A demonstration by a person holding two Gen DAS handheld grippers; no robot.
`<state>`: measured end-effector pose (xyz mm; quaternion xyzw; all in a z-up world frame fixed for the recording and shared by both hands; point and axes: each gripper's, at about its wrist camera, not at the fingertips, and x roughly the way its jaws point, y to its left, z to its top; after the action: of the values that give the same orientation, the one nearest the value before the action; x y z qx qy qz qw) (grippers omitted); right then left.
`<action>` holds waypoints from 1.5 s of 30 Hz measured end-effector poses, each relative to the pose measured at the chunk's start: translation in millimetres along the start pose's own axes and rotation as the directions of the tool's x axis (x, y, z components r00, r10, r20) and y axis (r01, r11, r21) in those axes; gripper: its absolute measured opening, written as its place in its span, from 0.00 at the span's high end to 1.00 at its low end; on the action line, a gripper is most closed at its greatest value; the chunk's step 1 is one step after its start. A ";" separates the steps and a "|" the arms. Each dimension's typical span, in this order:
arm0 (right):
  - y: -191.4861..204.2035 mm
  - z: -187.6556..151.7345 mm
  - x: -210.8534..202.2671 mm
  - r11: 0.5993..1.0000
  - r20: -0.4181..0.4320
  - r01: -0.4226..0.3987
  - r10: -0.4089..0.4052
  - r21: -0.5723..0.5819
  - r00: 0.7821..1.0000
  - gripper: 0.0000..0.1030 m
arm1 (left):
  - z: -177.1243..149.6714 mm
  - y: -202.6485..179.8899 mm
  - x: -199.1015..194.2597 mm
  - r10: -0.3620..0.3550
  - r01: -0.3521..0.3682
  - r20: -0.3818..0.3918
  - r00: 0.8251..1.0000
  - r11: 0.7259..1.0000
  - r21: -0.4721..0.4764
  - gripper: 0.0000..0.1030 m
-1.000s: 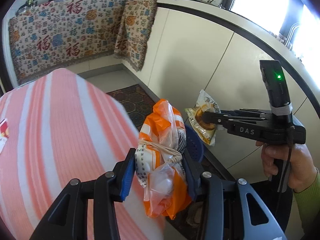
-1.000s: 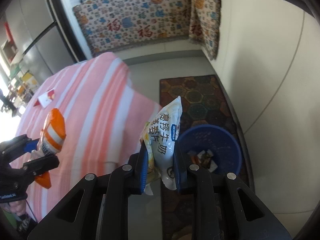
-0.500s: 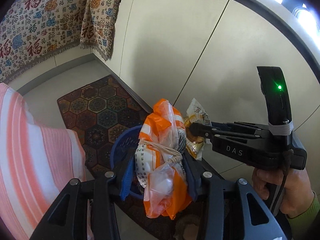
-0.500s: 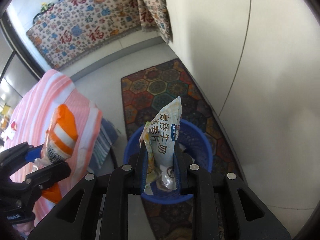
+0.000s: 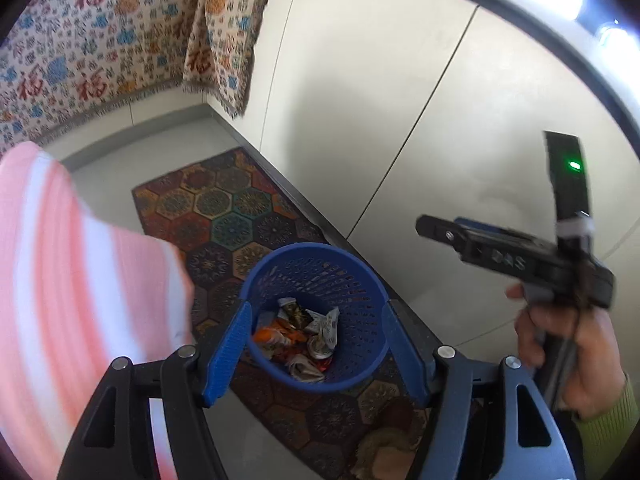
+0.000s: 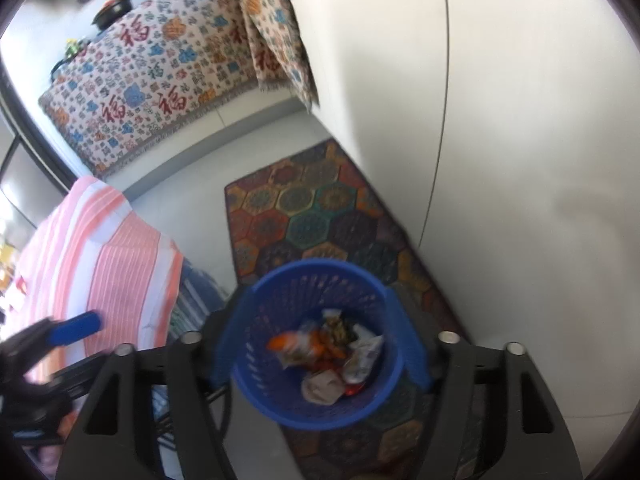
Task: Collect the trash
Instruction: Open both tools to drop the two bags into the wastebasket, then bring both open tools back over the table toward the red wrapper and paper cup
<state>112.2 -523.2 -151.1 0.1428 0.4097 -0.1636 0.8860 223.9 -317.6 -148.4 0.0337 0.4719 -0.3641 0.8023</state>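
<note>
Trash (image 5: 298,330) lies at the bottom of the blue basket (image 5: 316,258), which stands on the patterned rug (image 5: 224,208) beside the white cabinet wall (image 5: 360,92). Both grippers hang above the basket: the left gripper (image 5: 316,354) and the right gripper (image 6: 320,354) are opening, and nothing is between their fingers. The step in hand looks like the drop into the basket. Next, each gripper probably needs to go back to the striped table (image 6: 100,240) for more trash. Only the left view shows the hand (image 5: 568,344) holding the right gripper; only the right view shows pots on the far counter.
</note>
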 end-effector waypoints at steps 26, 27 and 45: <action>458.7 -112.1 -7.4 0.726 -0.167 -0.402 0.376 -0.559 0.911 0.07 | -206.8 345.4 -258.0 0.514 -0.471 0.021 0.858 0.801 -0.371 0.29; 469.8 -105.8 0.1 0.725 -0.165 -0.398 0.373 -0.562 0.913 0.07 | -209.9 348.5 -262.9 0.511 -0.461 0.037 0.859 0.803 -0.378 0.29; 442.2 -74.5 52.3 0.844 -0.099 -0.183 0.154 -0.505 0.983 0.22 | -181.6 348.6 -265.2 0.501 -0.457 0.092 0.861 0.839 -0.294 0.25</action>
<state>273.4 -102.9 -185.4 -0.0578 0.4481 0.0334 0.8915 228.8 156.5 -142.4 0.0145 0.4239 -0.0872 0.9014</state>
